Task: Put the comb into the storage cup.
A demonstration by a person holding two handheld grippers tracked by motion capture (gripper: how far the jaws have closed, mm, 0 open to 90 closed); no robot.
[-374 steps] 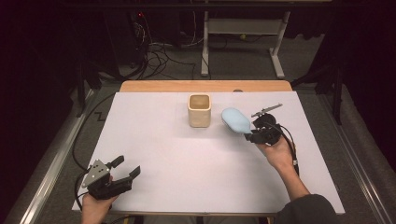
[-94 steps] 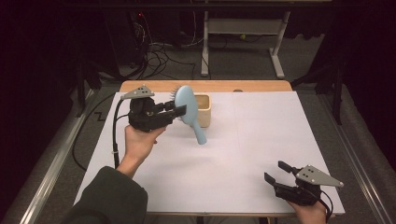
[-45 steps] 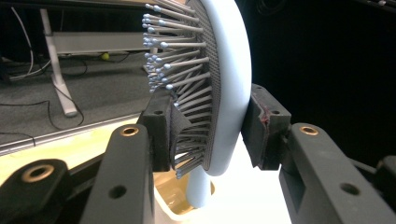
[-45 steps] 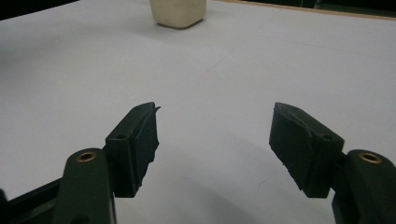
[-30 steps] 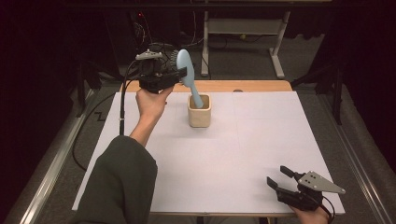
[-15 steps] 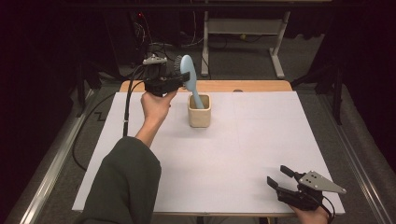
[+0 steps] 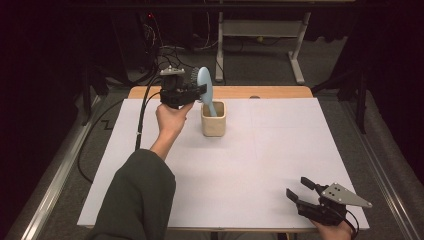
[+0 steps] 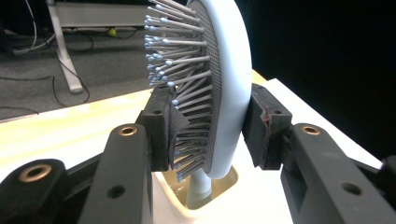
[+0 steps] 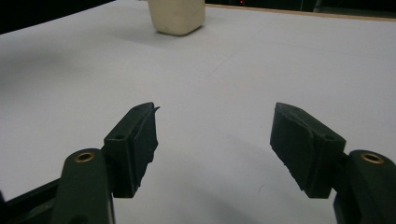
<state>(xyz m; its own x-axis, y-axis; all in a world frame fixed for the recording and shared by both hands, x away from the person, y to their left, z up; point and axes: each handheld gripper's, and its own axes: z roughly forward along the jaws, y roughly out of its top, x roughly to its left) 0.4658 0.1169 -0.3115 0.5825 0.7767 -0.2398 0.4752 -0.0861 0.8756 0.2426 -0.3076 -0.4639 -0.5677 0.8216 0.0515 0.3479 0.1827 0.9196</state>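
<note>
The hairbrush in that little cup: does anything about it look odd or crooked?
A little. The hairbrush stands handle-down in the beige cup, leaning toward the left gripper, whose jaws clamp its head, one pad pressing on the bristles. The cup is upright and nothing is spilled. The right gripper is open above the table.

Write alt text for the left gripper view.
The left tool grips a pale blue hairbrush by its head, bristles facing left, its handle standing in a cream cup on the white table.
</note>
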